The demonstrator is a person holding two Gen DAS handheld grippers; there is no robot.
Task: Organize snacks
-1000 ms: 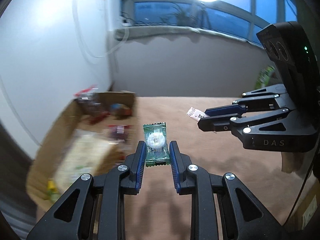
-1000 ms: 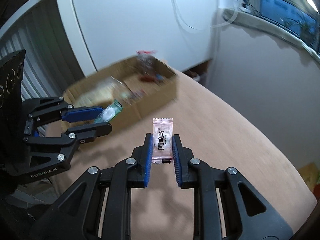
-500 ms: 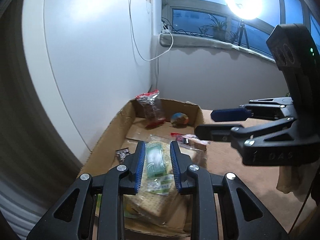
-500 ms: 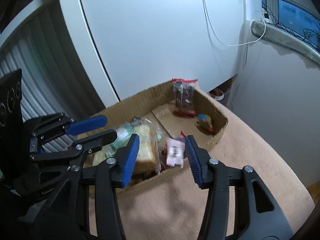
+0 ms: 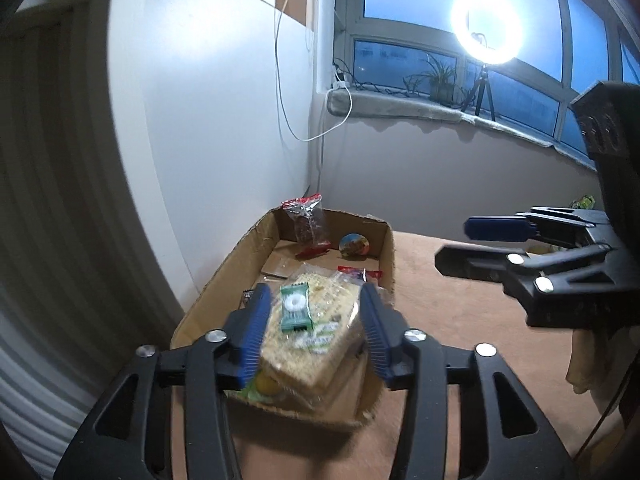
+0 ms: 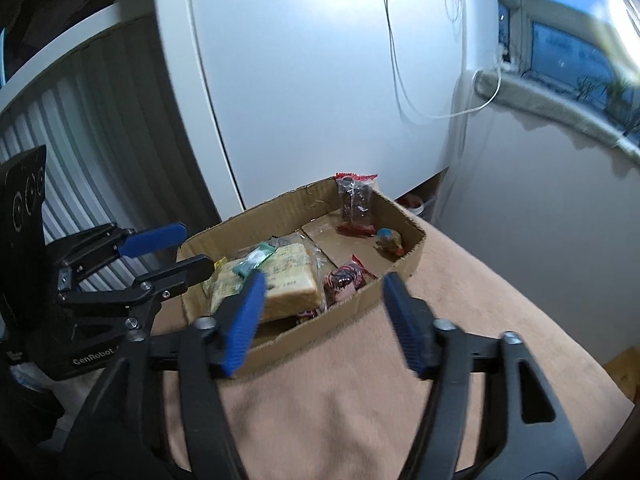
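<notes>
Snacks sit in a shallow cardboard box (image 5: 390,240) on the tan-covered desk (image 5: 460,320), box pushed toward the desk's edge by the white wall panel (image 5: 208,120).

Left gripper (image 5: 316,330): jaws spread wide, hovering over the near end of the box, gripping nothing. Between the blue pads in the left wrist view lies a green wrapped candy (image 5: 295,307), loose on top of a clear-bagged stack of crackers (image 5: 316,344). Candy touches neither pad. The right wrist view shows the same candy (image 6: 256,260) resting on the crackers (image 6: 288,280) just off the left gripper's tips (image 6: 176,252).

Right gripper (image 6: 324,320): jaws also wide apart, empty, held over the desk just short of the box's near wall (image 6: 320,332).

Box contents, far end: clear packet with red top seal (image 5: 306,220) standing tilted against the far wall, dark pieces inside; small round colourful sweet (image 5: 353,245) near the far right corner; red wrapper (image 5: 313,252) flat on the box floor beside the packet. Mid box, against the right wall: red-and-pink wrapped snack (image 6: 346,278); details blurred.

Background: ring light (image 5: 486,28) on a tripod at the window sill, potted plant (image 5: 436,78) next to it, white cable (image 5: 320,128) hanging down the wall.
</notes>
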